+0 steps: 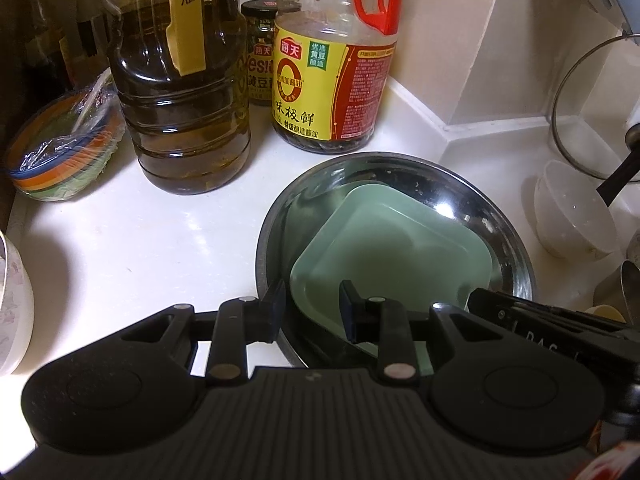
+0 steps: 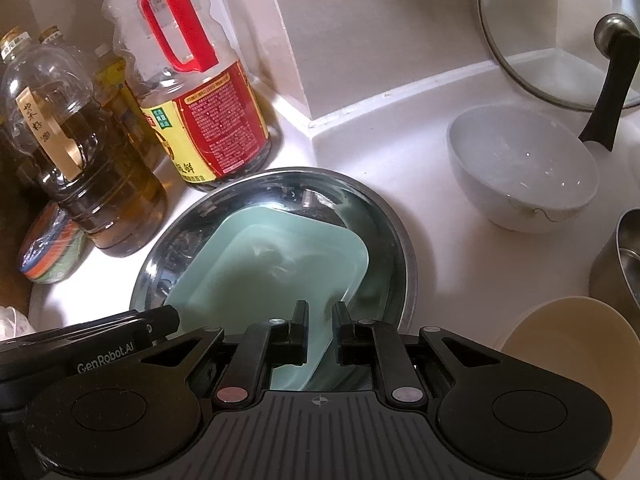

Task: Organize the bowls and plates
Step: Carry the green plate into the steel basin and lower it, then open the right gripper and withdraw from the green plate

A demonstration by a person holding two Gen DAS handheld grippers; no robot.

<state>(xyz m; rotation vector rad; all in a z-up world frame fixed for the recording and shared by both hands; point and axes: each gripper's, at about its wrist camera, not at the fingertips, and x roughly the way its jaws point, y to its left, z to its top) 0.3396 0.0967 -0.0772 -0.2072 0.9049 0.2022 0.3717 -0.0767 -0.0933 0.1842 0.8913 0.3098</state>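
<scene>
White counter (image 1: 140, 232) in a tiled corner. One green dish (image 1: 384, 248) lies inside one steel plate (image 1: 516, 256). My left claw (image 1: 310, 308) stands parted astride both near rims; my right claw (image 2: 320, 322), narrowly parted, straddles the dish's edge. Only the right view shows the cream bowl (image 2: 576, 360); only the left, a jar (image 1: 260, 52). One white bowl (image 2: 524, 168), two big bottles.

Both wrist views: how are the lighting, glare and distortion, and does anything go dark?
Left wrist view: fisheye bends the white countertop, glare washes it pale, the far left corner is nearly black, and the square pale green plate is shadowed in its middle. Right wrist view: highlights streak the round steel plate, the white ceramic bowl looks soft, and the left edge goes dim.
</scene>
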